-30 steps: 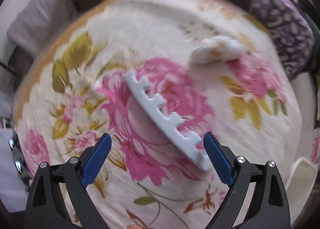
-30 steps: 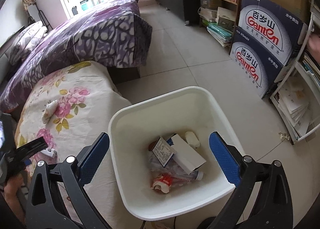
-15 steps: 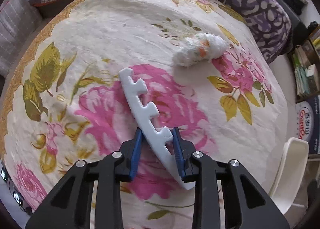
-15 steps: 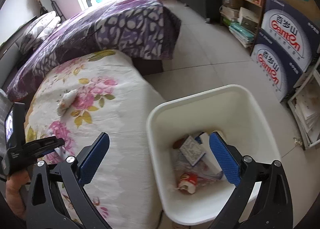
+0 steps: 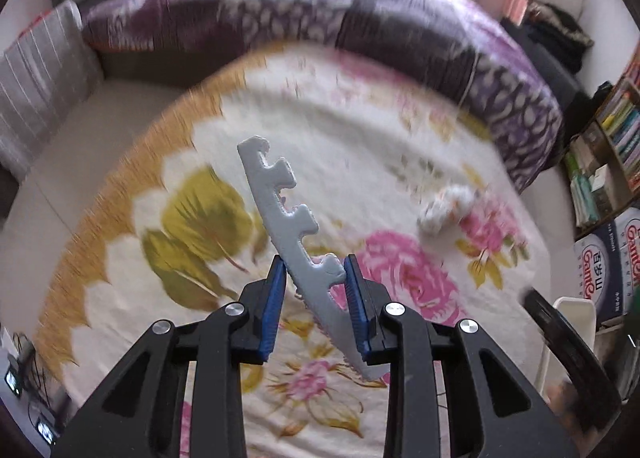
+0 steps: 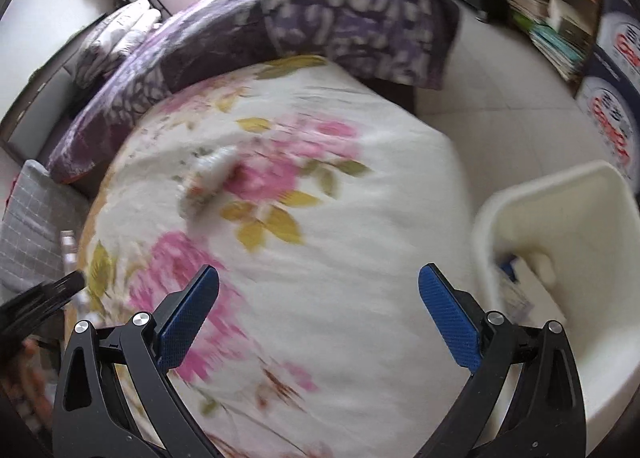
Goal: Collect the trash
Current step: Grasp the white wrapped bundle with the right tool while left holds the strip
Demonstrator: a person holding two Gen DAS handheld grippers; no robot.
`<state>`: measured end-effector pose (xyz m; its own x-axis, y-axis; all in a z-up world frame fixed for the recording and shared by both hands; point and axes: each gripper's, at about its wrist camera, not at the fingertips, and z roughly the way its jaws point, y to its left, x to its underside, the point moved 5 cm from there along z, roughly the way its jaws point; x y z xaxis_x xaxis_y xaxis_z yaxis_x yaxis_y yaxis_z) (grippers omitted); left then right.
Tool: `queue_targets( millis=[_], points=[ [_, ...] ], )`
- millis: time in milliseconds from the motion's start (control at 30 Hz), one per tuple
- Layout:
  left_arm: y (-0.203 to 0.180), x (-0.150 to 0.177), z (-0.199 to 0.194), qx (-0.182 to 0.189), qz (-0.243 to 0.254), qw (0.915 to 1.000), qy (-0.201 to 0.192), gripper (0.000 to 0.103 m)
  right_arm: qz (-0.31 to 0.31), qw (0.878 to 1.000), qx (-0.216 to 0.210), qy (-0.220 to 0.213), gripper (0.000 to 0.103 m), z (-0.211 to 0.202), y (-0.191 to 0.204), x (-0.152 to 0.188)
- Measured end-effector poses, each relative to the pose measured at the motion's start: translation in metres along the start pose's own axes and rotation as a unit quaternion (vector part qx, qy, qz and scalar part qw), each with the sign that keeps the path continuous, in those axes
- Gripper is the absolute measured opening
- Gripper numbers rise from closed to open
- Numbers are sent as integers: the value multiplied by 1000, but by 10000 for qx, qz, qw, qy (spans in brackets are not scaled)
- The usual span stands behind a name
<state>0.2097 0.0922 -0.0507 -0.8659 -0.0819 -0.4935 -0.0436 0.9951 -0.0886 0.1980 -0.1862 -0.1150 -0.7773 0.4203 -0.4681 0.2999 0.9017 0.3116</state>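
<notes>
**Here: one piece lifted, one left on the bed**

Left claw (image 5: 314, 298) is clamped on the lower part of a white notched foam strip (image 5: 286, 218), which stands tilted, clear of the flowered blanket (image 5: 340, 130). Right claw (image 6: 318, 308) is spread wide and holds nothing; it hovers over the bed. The white bin (image 6: 560, 194) stands on the floor just beside the bed and already contains several discarded items. A crumpled wad (image 5: 446, 208) lies on the blanket, well apart from both claws. Judged progress: partly done. Remaining, apparently: drop the strip into the bin, then collect the wad.
</notes>
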Motion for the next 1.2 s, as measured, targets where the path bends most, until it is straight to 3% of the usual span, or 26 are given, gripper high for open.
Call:
queue_targets(
  millis=[100,233,533,700,733,800,900,1033,1200],
  points=[
    [9,-10,-18,-60,-21,9996,-281,30,243,9994,-254,-2,96,25,24,-12],
    [23,-17,-27,177,-245,9992,-264,30,359,9986,-377,-132,96,51,53,-29],
    [30,-16,-23,180,-296,9992,-176,30,-197,9994,292,-57,96,97,82,-51],
    [32,-15,-21,129,-301,9993,-171,30,-955,9925,763,-101,96,109,95,-51],
    [32,-15,-20,122,-304,9993,-164,30,-1172,9898,805,-112,94,109,98,-48],
    [32,-15,-19,103,-308,9994,-146,31,-1617,9824,916,-206,71,108,104,-41],
    [32,-15,-19,87,-311,9994,-147,30,-1905,9788,719,-241,50,99,108,-32],
    [32,-15,-20,-15,-241,9995,-215,30,-2192,9744,447,-233,48,81,107,-15],
    [27,-15,-22,12,-216,9994,-253,30,-2096,9775,139,-182,48,49,97,4]
  ],
)
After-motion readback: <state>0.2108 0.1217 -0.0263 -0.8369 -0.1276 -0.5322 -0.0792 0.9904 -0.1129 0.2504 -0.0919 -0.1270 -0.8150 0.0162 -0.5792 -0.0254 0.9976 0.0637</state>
